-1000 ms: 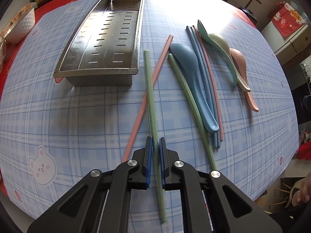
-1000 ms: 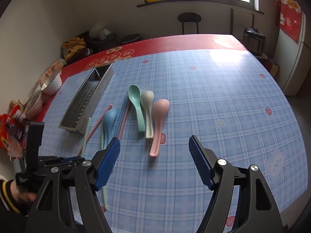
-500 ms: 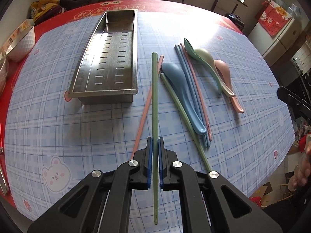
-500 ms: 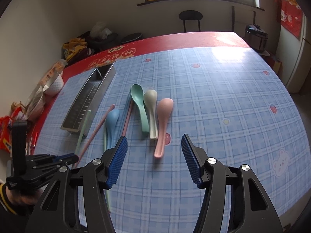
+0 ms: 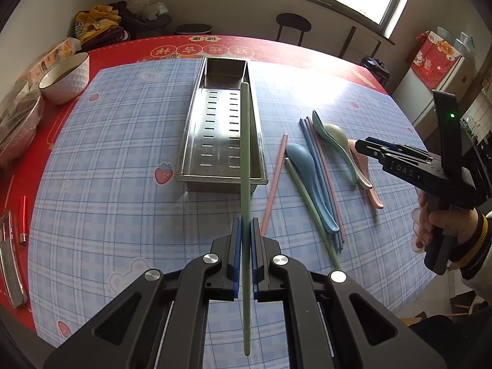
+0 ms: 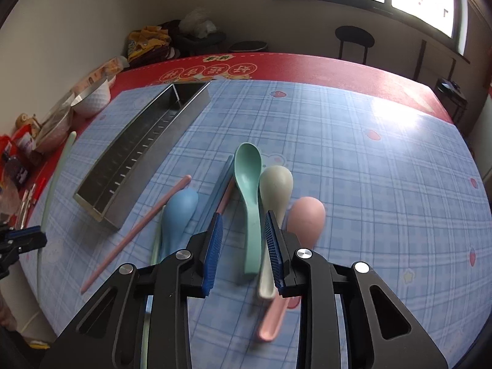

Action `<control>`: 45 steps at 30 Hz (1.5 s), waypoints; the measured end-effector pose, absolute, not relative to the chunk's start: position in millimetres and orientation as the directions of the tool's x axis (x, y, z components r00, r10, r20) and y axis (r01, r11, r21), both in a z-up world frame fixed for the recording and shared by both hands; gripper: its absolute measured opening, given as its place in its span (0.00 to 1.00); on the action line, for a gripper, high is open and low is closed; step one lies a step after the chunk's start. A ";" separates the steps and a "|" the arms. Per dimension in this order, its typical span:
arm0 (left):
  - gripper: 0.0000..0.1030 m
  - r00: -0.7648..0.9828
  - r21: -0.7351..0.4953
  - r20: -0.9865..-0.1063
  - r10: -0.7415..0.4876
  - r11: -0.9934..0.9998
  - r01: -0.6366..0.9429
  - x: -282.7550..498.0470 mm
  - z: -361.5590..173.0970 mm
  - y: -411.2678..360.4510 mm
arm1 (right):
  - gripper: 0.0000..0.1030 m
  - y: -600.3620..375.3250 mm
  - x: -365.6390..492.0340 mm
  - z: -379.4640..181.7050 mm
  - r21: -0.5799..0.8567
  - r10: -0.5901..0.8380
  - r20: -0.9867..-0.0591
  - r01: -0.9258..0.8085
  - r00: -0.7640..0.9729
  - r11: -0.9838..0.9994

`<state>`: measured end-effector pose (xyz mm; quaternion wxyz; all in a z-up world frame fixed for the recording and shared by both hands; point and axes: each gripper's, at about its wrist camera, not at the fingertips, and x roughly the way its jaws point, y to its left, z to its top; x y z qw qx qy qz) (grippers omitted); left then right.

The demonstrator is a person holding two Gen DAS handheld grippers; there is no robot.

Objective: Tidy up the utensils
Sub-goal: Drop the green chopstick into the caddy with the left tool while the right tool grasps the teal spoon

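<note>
My left gripper [image 5: 245, 230] is shut on a green chopstick [image 5: 245, 153], held in the air; its far end lines up over the steel perforated tray [image 5: 215, 129]. My right gripper [image 6: 241, 240] is open, its jaws on either side of the teal spoon [image 6: 249, 190] handle, low over the table. Beside the teal spoon lie a pale green spoon [image 6: 273, 196], a pink spoon [image 6: 304, 218], a blue spoon [image 6: 178, 212], blue chopsticks [image 6: 223, 181], a pink chopstick [image 6: 138, 230] and a second green chopstick [image 5: 310, 209]. The right gripper also shows in the left wrist view [image 5: 366, 147].
A white bowl [image 5: 66, 77] and bagged items [image 5: 18, 123] stand at the table's left edge. A red pen [image 5: 22, 218] and a metal strip [image 5: 10, 261] lie on the red border. A stool [image 5: 292, 27] and a cabinet [image 5: 436, 61] stand beyond the table.
My left gripper has lifted the green chopstick off the table and swung it toward the tray. My right gripper has come down over the teal spoon and its jaws have narrowed.
</note>
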<state>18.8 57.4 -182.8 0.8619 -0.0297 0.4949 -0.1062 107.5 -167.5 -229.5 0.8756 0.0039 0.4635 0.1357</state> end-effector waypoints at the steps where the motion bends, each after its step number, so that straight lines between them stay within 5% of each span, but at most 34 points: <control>1: 0.05 0.488 -0.158 -0.847 -0.211 0.976 0.148 18.9 -183.0 60.9 | 0.25 -164.5 114.7 -233.7 0.131 0.236 -0.820 -0.231 0.521 0.964; 16: 0.05 0.496 -0.217 -0.837 -0.229 0.973 0.084 26.0 -185.5 104.2 | 0.13 -154.0 150.3 -273.6 0.105 0.147 -0.897 -0.122 0.417 0.987; 31: 0.05 0.451 -0.287 -0.843 -0.292 0.954 0.082 48.4 -192.7 109.4 | 0.13 -159.0 106.8 -248.2 0.376 0.335 -0.816 -0.007 0.470 0.927; 45: 0.05 0.408 -0.299 -0.846 -0.342 0.939 0.168 173.8 -175.6 58.7 | 0.13 -200.4 86.8 -242.3 0.410 0.299 -0.793 0.102 0.531 0.906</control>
